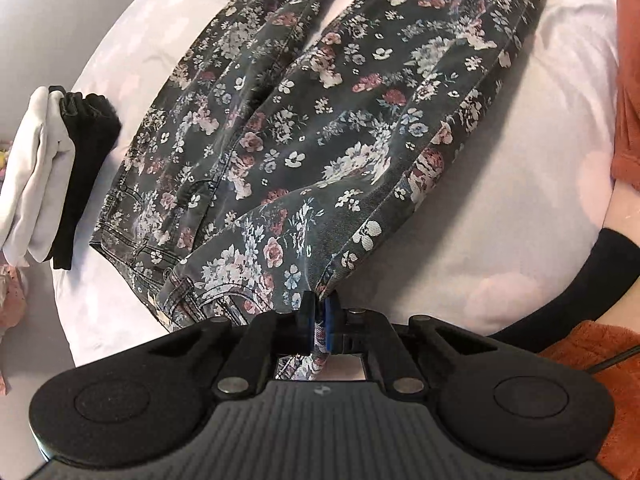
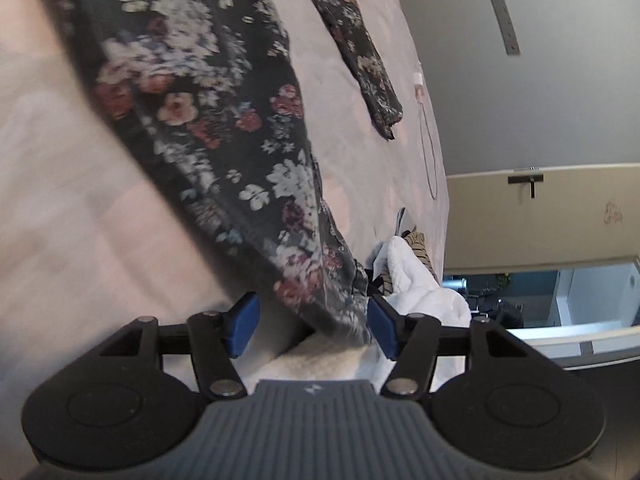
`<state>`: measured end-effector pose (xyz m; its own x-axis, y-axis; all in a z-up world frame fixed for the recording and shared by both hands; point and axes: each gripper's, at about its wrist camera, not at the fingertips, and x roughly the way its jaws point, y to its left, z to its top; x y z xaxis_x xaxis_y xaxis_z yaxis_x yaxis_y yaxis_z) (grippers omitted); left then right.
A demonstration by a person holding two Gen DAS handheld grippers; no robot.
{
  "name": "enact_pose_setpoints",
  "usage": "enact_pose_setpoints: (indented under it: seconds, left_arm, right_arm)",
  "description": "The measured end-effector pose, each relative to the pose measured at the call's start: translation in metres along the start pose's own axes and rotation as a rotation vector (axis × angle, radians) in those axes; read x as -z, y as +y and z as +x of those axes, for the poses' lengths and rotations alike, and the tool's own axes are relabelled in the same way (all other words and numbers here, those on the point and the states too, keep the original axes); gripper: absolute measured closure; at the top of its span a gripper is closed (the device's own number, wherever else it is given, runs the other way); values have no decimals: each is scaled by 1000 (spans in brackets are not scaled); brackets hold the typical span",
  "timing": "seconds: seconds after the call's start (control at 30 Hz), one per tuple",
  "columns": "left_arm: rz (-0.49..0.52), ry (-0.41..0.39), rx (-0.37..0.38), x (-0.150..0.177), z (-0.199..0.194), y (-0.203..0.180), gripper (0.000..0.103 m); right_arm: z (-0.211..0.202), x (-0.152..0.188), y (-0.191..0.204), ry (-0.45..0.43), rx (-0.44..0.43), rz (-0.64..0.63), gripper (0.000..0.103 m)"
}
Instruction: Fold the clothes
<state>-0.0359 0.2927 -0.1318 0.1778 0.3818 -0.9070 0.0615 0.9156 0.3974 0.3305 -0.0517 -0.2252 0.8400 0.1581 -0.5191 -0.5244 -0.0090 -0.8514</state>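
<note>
A pair of dark grey denim trousers printed with pink, white and blue flowers [image 1: 304, 128] lies spread across a bed covered in a pale pink sheet [image 1: 500, 200], its two legs running away toward the top of the left wrist view. The left hand-held gripper [image 1: 319, 320] has its jaws pinched together on a fold of the trousers' fabric at the near edge, close to the waistband; a strip of flowered cloth shows between the black and blue pads and passes down behind them.

To the left of the trousers, just beside the waistband, sits a small stack of folded clothes: a white garment [image 1: 36, 176] and a black one [image 1: 86, 172] pressed against each other.

At the right edge of the left wrist view there is a person's black sleeve [image 1: 580, 280] next to fuzzy orange fabric [image 1: 628, 80].

In the right wrist view, the right hand-held gripper [image 2: 312, 326] has its blue pads [image 2: 242, 324] standing well apart. One trouser leg runs down between them, and neither pad presses on it. A white fluffy towel [image 2: 416, 280] lies just beyond the right pad, beside some striped fabric [image 2: 416, 244]. A thin cord [image 2: 430, 152] lies on the sheet near the bed's edge.
</note>
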Motion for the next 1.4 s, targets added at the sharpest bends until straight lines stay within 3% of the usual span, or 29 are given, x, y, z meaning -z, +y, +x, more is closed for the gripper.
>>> enact_pose_setpoints:
  seconds: [0.07,0.2,0.23,0.43,0.7,0.8,1.2,1.4]
  left_arm:
    - [-15,-9,0,2,-2,4,98]
    - [-50,-35,-12,5,-7,10,98]
    - [-59,-42,-13,6,-9,11,98]
    - [-58,-50,-6,17,-18,8,98]
    - [-8,-31,39,28,-11,3,98]
    - [-33,-53,32,29,-16,12,98]
    - [-179,-205,-93,-10,-50,87,98]
    - [-185,-194,-158,-43,-38,127,98]
  right_arm:
    - [9,-2,1,14,5,4,44]
    - [17,-8,-13,32,23,121,93]
    - [16,-9,-20,34,31,170,97]
    - [6,-11,-62,40,66,343,99]
    - [-6,-19,-71,79,71,366,99]
    - [-12,-23,-78,74,86,358,99]
    - [-2,-79,-148,67,180,318,99]
    - [34,-126,-177,72,181,277,99]
